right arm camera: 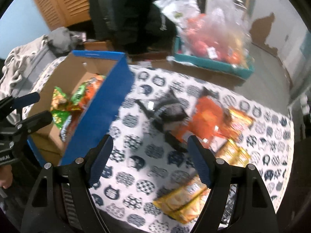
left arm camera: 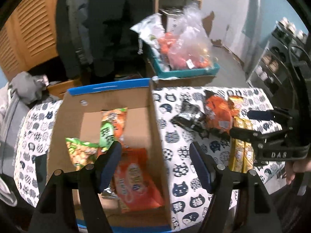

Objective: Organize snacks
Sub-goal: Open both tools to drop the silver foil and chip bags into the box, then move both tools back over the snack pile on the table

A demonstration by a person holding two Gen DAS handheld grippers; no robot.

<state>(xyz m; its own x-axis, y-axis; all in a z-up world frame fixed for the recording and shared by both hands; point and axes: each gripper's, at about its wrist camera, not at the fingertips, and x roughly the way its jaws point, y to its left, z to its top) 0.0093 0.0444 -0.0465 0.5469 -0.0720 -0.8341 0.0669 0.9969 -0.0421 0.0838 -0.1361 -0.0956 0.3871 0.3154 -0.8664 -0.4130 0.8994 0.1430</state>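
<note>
Left gripper [left arm camera: 155,151] spread wide, pinching nothing, astride the right wall of the box [left arm camera: 155,128] at the table's [left arm camera: 175,134] left edge, with an orange pack [left arm camera: 136,178], a green pack [left arm camera: 81,151] and an orange-green pack [left arm camera: 110,128] lying inside. Right gripper [right arm camera: 150,147] likewise spread and bare over the cat-print cloth [right arm camera: 136,155], beside the box's blue wall, near a black pack [right arm camera: 167,110], an orange bag [right arm camera: 206,120] and yellow packs [right arm camera: 182,200] toward the right edge. Beyond the far edge, a teal tray [right arm camera: 213,66] heaped with clear bags [right arm camera: 217,31], dark coats [left arm camera: 101,25] hanging behind.
</note>
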